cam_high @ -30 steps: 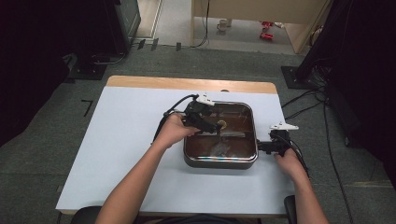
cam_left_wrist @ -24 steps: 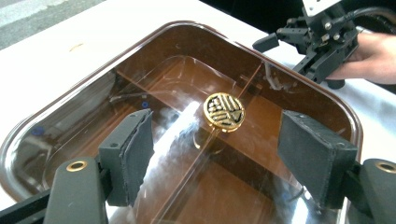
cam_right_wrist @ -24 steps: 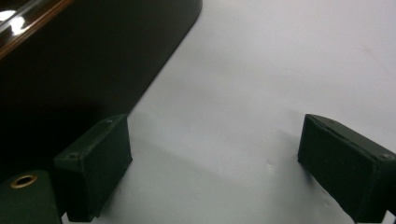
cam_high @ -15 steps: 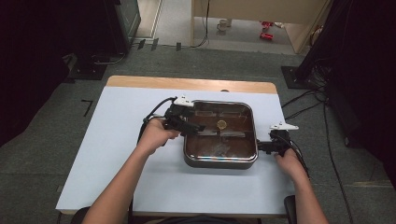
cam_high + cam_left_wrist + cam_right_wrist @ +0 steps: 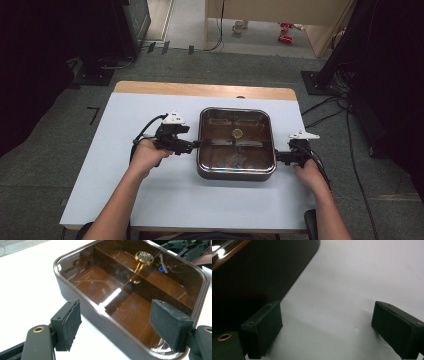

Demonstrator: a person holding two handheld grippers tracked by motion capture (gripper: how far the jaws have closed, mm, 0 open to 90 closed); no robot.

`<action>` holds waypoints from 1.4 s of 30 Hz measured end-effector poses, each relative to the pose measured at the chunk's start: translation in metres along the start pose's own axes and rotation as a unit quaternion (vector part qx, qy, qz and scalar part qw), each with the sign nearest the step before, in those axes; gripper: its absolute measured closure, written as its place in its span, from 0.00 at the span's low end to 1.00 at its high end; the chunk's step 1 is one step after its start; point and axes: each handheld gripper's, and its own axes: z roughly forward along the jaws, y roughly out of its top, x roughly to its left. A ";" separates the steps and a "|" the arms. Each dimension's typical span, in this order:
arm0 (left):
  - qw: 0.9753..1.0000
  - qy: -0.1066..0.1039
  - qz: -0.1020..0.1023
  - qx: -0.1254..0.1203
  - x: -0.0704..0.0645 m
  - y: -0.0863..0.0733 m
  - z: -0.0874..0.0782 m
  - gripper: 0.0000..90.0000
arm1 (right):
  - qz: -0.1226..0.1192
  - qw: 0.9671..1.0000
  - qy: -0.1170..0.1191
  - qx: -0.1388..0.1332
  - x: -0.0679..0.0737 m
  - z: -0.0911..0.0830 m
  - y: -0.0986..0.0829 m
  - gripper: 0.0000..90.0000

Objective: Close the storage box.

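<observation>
Since 1 second ago, my left gripper [image 5: 196, 144] is pulling back out of the brown box [image 5: 236, 170]: it was reaching over the box's interior near the small gold piece [image 5: 237, 133], and now it is sitting outside the box's left wall, its tips just at the rim. The left hand [image 5: 146, 156] is resting further left on the white table [image 5: 125, 195] than before. My right gripper [image 5: 276, 158] is staying where it was, at the box's right wall, with the right hand [image 5: 308, 173] behind it. The box itself is not shifting; it is lying in the middle of the table, slightly right of center, as in both earlier pictures.

Through the left gripper view I am seeing both jaws standing well apart, holding nothing, with the near wall of the box [image 5: 105, 322] between and beyond them. The box is showing a glossy clear lid [image 5: 120, 287] with inner dividers making several compartments under it, and the gold piece [image 5: 144, 257] is sitting on the far part of the lid, close to the other gripper [image 5: 187, 248].

Through the right gripper view I am seeing its jaws also spread wide and empty, resting low on the table [image 5: 352, 285], with the box's dark side [image 5: 262, 272] just beside one jaw; I cannot tell whether that jaw is touching the wall.
</observation>
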 end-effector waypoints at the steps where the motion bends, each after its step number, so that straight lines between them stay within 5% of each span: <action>1: 1.000 0.003 -0.002 -0.004 0.001 -0.003 -0.003 0.28 | 0.000 1.000 0.000 0.000 0.000 0.000 0.000 0.10; 13: 0.999 0.034 -0.017 -0.016 0.012 -0.043 -0.014 0.28 | 0.000 1.000 0.000 0.001 0.000 0.000 0.000 0.10; 26: 0.998 0.066 -0.014 0.002 0.010 -0.079 -0.017 0.27 | 0.000 1.000 0.000 0.000 0.000 0.000 0.000 0.10; 32: 0.997 0.076 -0.013 0.030 0.002 -0.096 -0.007 0.27 | 0.000 1.000 0.000 0.000 0.000 0.000 0.000 0.10; 39: 0.996 0.051 -0.038 0.061 0.000 -0.105 0.000 0.28 | 0.000 1.000 0.000 0.000 0.000 0.000 0.000 0.10; 42: 0.997 0.055 -0.005 0.063 -0.005 -0.109 0.003 0.23 | 0.000 1.000 0.000 0.000 0.000 0.000 0.000 0.10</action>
